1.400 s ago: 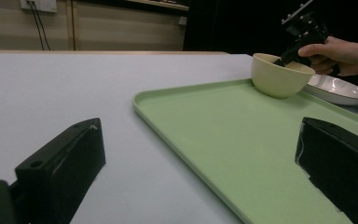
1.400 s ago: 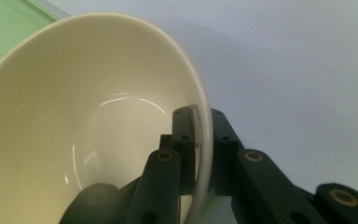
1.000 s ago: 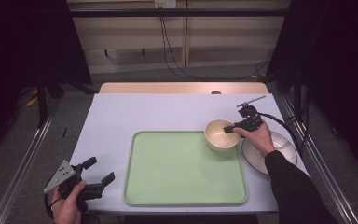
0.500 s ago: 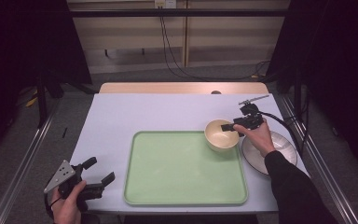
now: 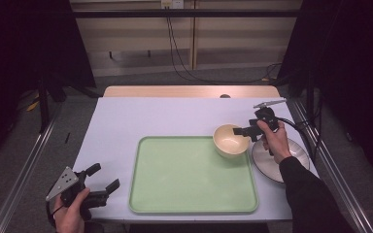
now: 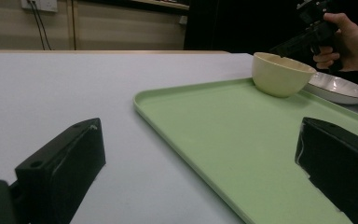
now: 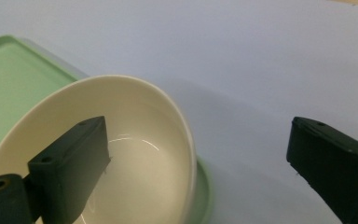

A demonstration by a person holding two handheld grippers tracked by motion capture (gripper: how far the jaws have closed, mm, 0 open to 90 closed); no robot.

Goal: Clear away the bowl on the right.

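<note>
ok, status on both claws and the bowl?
Right claw jaws just opened, straddling the rim of the bowl, no grip. Bowl sits on the tray corner. Left claw open, idle. Nothing in the way.

Dim, soft overhead light; dark surroundings, mild blur.

We saw a pale lavender counter [image 5: 141, 121] with a strip of bare wood [image 5: 189, 91] along its far edge. Behind it stood a beige panelled wall [image 5: 136, 43], with black cables [image 5: 175, 53] hanging from a socket [image 5: 171, 4]. Dark curtains [image 5: 24, 53] flanked both sides, above grey floor [image 5: 14, 145] and metal rails [image 5: 24, 170].
</note>
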